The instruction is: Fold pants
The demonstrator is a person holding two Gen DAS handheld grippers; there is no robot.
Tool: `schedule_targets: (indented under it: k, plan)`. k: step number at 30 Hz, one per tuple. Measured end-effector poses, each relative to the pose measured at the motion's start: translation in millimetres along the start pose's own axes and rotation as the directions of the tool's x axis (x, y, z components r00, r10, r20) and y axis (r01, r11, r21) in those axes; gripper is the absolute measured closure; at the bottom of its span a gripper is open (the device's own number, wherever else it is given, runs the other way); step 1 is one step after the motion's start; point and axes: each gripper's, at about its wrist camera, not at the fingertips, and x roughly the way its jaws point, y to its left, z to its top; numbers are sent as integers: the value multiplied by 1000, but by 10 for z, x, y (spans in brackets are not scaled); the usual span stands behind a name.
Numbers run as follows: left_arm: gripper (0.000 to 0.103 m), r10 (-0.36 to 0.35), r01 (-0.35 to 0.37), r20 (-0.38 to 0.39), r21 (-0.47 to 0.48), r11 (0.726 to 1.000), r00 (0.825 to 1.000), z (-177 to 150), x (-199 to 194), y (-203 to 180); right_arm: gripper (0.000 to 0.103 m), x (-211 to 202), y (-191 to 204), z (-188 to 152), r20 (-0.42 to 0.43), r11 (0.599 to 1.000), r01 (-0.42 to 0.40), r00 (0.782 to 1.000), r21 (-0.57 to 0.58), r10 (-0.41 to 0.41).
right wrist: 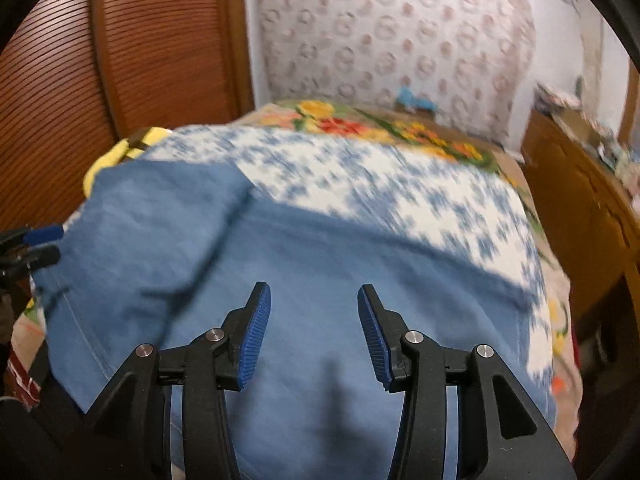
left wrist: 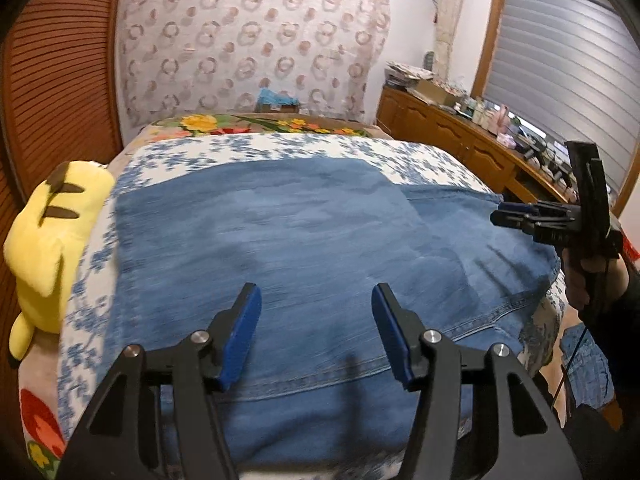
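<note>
Above the blue denim pants point(left wrist: 280, 232) on the floral bedspread point(left wrist: 280, 146), left gripper point(left wrist: 316, 330) and right gripper point(right wrist: 314, 332) hover parted and empty, probably lining up the next fold.

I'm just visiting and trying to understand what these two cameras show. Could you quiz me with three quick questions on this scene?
1. True or false: the left gripper has denim clamped between its jaws.
2. Multiple choice: what lies at the left edge of the bed, beside the pants? A) a book B) a yellow plush toy C) a lamp
3. Fill in: in the left wrist view, the right gripper comes in from the ___ side of the picture.

Key:
1. False. Its jaws stand apart above the cloth with nothing between them.
2. B, the yellow plush toy.
3. Right.
</note>
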Motion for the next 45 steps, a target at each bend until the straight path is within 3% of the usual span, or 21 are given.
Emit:
schedule_targets:
  k: [13,21,24,32,35,45]
  plan:
    - [46,-38,40,-30,65,997,999,206,383,-547,57,-292,-599,-585,-10,989,85,996,119,-85]
    - [46,-25,41,-115,142,989,993,146,698,-866,57,-377,-734,-817,-6,984,92,996,151,-92]
    - [46,-13,34,-148,142,989,989,83,823,-879,57,-396,-750,-889,-6,983,91,996,162,-92]
    - [46,-22,40,-135,130,991,991,26,804,-869,57,-652,-816,-935,40,974,125,990,187,-135]
    - [46,-28,44,-130,125,991,991,8,802,-852,53,-731,-863,-981,45,967,164,983,196,-176]
    - [46,-32,47,-123,123,991,992,-11,794,-824,52,-751,-1101,-1257,-4,942,172,984,287,-178]
